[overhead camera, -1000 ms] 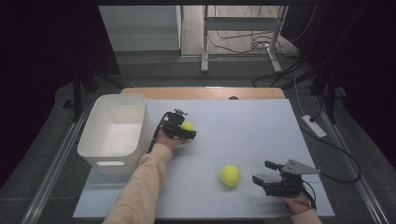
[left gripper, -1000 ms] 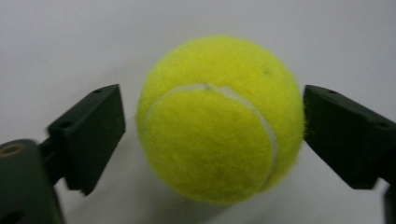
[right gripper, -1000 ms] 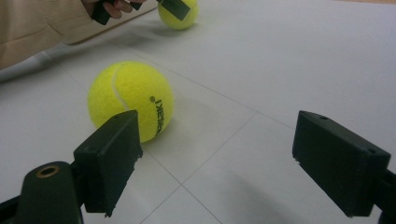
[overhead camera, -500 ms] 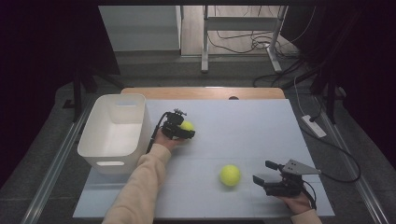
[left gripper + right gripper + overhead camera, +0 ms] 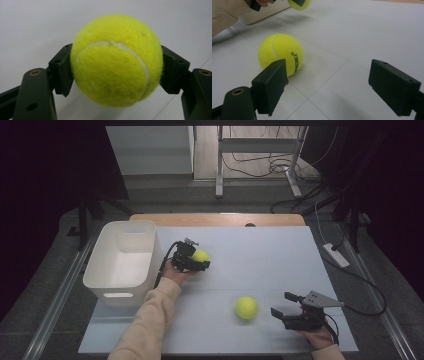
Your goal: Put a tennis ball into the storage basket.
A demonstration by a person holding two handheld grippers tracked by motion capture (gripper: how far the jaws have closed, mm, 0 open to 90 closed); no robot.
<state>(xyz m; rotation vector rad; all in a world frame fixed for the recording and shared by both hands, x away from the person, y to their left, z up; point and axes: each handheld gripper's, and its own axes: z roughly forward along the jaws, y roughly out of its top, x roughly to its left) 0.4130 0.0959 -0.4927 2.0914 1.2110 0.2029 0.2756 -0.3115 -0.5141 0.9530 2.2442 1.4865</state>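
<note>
My left gripper (image 5: 200, 262) is shut on a yellow tennis ball (image 5: 200, 256), held just above the table to the right of the white bin (image 5: 121, 261). In the left gripper view the ball (image 5: 116, 60) sits squeezed between both black jaws, with my left gripper (image 5: 116, 70) closed around it. A second tennis ball (image 5: 246, 308) rests on the table near the front. My right gripper (image 5: 283, 306) stands open just right of it, jaws pointing toward it. In the right gripper view this ball (image 5: 280, 54) lies ahead of the left jaw of my right gripper (image 5: 325, 80), apart from it.
The white bin looks empty and stands at the table's left side. The table top (image 5: 260, 255) is pale grey-blue with a wooden strip at the back. A power strip (image 5: 336, 255) and cables lie on the floor to the right.
The left gripper has risen or shifted very slightly with its ball. The right gripper and the loose ball stay where they were.
</note>
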